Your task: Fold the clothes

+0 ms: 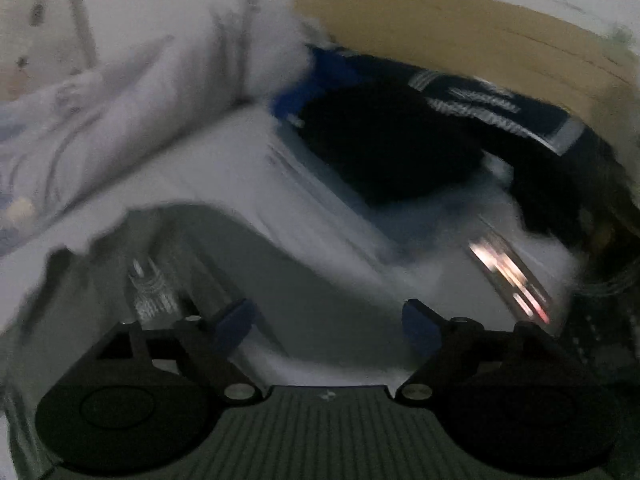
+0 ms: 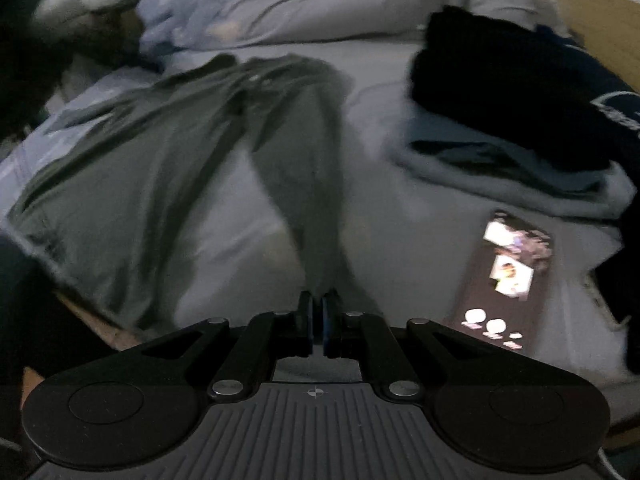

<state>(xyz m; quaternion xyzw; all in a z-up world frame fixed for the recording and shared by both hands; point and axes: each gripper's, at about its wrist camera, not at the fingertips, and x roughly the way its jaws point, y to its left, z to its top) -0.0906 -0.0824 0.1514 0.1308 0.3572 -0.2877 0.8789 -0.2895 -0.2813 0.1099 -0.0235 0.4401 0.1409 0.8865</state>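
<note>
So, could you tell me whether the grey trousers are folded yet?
Not folded: grey trousers lie spread, legs apart, on the bed.

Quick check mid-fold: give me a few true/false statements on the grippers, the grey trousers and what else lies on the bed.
1. The right gripper is shut on a leg of the grey trousers. True.
2. The left gripper is clamped on cloth. False: its jaws stand open with nothing between them.
3. A lit phone lies on the bed sheet. True.
4. The trousers are folded into a neat square. False: they lie spread out, legs apart.
5. Dark clothes are piled right of the trousers. True.
</note>
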